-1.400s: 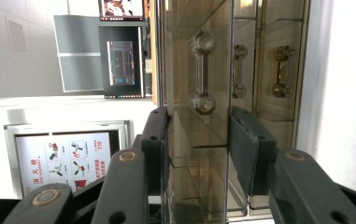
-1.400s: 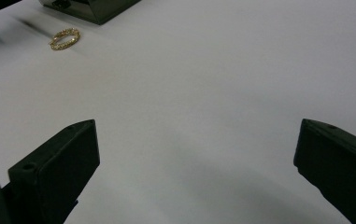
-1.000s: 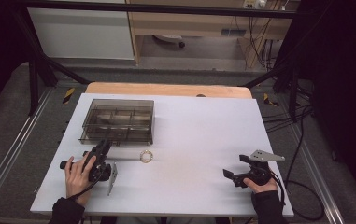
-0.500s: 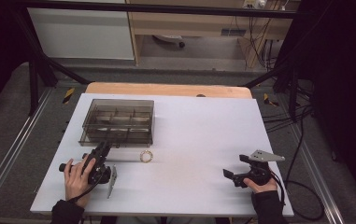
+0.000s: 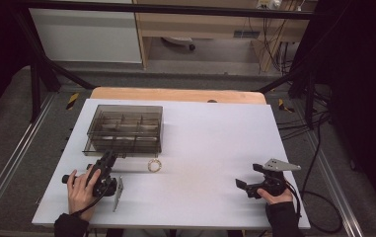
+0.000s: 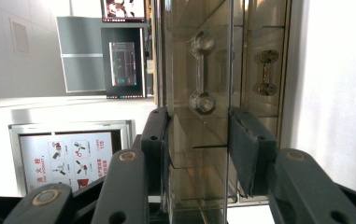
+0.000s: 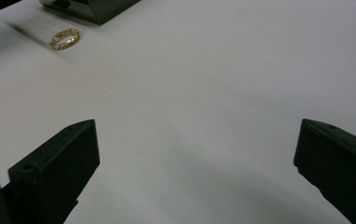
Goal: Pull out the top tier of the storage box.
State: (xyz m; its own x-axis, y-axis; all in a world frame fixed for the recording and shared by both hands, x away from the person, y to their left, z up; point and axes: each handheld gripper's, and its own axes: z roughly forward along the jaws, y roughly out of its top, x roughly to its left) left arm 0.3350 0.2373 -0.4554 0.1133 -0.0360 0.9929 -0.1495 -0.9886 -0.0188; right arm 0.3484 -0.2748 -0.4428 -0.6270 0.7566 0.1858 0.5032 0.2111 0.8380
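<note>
Sitting near the table's (image 5: 215, 148) far left corner, the box (image 5: 124, 129) is smoky, see-through plastic, split into compartments; a small handle shows on its near wall. A gold ring (image 5: 154, 165) lies just beside its near right corner. Left gripper (image 5: 107, 161), rolled onto its side, points at the box's near edge; its jaws straddle a thin clear wall, whether pressing it I cannot tell. Right gripper (image 5: 241, 185) rests low over bare tabletop, well apart from the box, jaws wide apart.
</note>
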